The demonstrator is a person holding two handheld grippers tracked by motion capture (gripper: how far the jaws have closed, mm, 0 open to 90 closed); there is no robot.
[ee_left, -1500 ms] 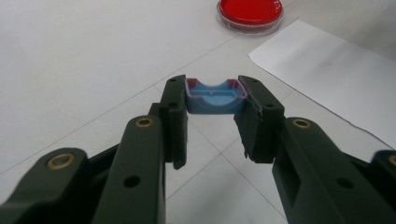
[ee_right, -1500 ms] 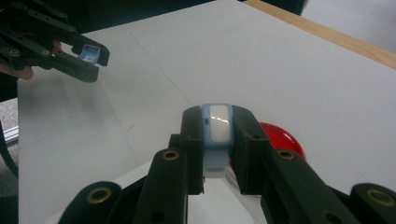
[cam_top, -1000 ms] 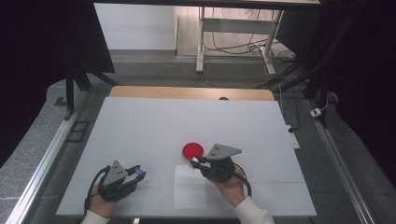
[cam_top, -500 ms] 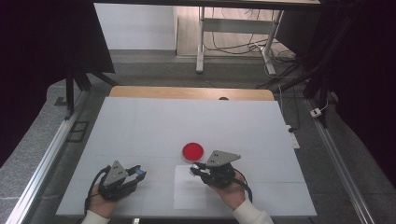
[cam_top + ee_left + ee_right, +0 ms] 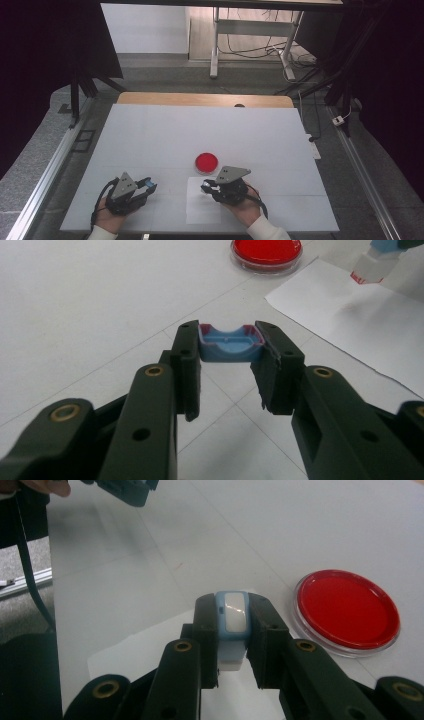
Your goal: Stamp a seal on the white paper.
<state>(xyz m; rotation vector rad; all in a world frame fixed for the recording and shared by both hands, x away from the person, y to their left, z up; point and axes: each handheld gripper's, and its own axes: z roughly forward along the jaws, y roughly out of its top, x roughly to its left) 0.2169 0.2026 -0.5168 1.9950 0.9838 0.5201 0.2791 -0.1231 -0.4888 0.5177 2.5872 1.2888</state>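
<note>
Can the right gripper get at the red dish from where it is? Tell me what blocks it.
Probably yes: bare table lies between the right gripper and the red dish. But its jaws are already shut on a blue-capped item.

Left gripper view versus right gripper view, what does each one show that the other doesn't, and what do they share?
Left gripper view: the left gripper clamped on a blue cap, with the stamp's white base over the paper. Right gripper view: the right gripper clamped on the blue-and-white stamp, seen from behind. Both: the red dish, the white paper sheet and the white table.
</note>
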